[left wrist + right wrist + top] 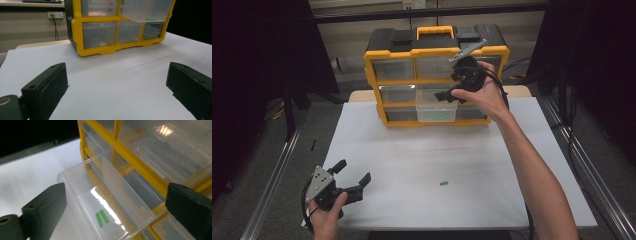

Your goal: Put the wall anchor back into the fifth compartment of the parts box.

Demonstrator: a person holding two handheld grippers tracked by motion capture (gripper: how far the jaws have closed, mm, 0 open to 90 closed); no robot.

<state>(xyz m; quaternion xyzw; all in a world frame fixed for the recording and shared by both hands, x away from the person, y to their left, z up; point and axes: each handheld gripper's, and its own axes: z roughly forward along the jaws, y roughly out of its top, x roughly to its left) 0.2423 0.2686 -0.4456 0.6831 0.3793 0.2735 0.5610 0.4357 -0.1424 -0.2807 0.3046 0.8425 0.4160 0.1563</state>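
Note:
A yellow and black organizer with clear drawers stands at the far middle of the white table. Its middle drawer is pulled out. In the right gripper view this drawer has a clear divider, and two small green strips lie in its front compartment. My right gripper hovers just above the drawer, open and empty. A single green strip lies on the table nearer the front. My left gripper rests low at the front left, open with nothing between its jaws.
Metal rails run along both sides of the table. The organizer fills the far end, with its pulled drawer jutting toward me. A wall socket and cable sit behind the table.

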